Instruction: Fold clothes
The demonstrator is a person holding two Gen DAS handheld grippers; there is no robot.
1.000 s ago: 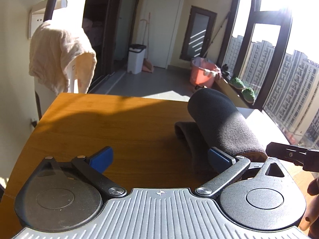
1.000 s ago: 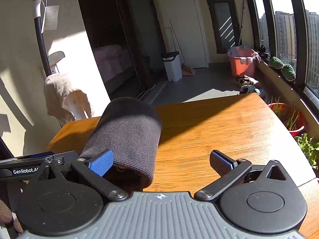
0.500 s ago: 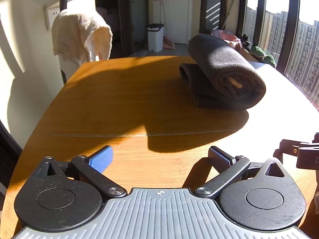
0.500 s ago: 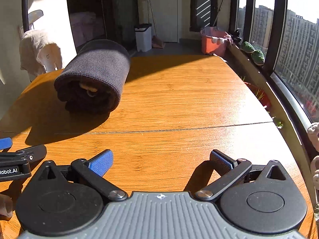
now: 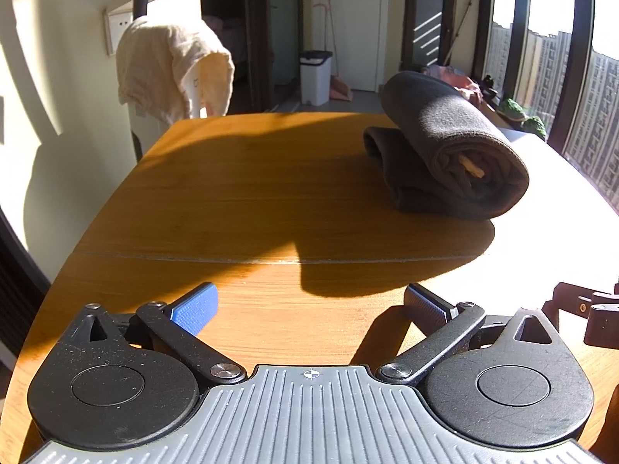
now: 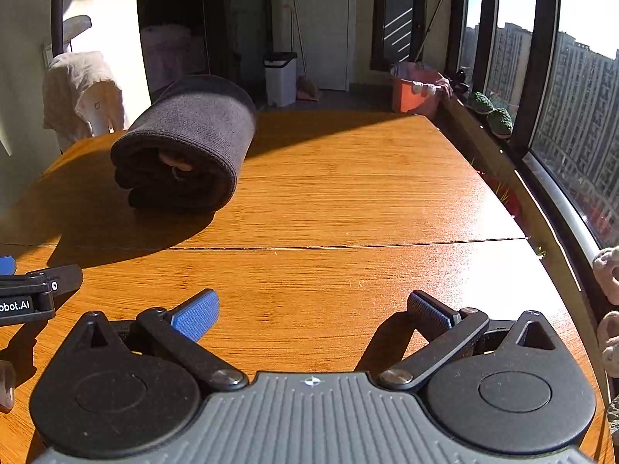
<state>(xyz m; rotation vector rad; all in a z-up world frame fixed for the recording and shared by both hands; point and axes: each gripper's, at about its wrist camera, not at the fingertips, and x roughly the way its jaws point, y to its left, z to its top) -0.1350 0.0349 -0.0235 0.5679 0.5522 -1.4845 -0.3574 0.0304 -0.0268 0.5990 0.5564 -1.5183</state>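
A dark grey garment [image 5: 452, 143] lies rolled and folded on the wooden table [image 5: 240, 193], far right in the left wrist view. In the right wrist view the same roll [image 6: 189, 150] rests at the far left of the table [image 6: 348, 193]. My left gripper [image 5: 309, 305] hovers over the near table edge, open, nothing between its blue-padded fingers. My right gripper [image 6: 311, 307] is likewise open and empty, well short of the garment. Each gripper's edge shows in the other's view: the right gripper [image 5: 588, 309] and the left gripper [image 6: 35, 290].
A cream cloth [image 5: 170, 65] hangs over a white chair beyond the table's far left corner. A white bin [image 5: 315, 77] and an orange tub [image 6: 414, 91] stand on the floor behind. Windows and a plant ledge [image 6: 491, 112] run along the right side.
Both grippers have pulled back from the rolled garment toward the near table edge. The garment now lies free on the table, and both grippers stay open.
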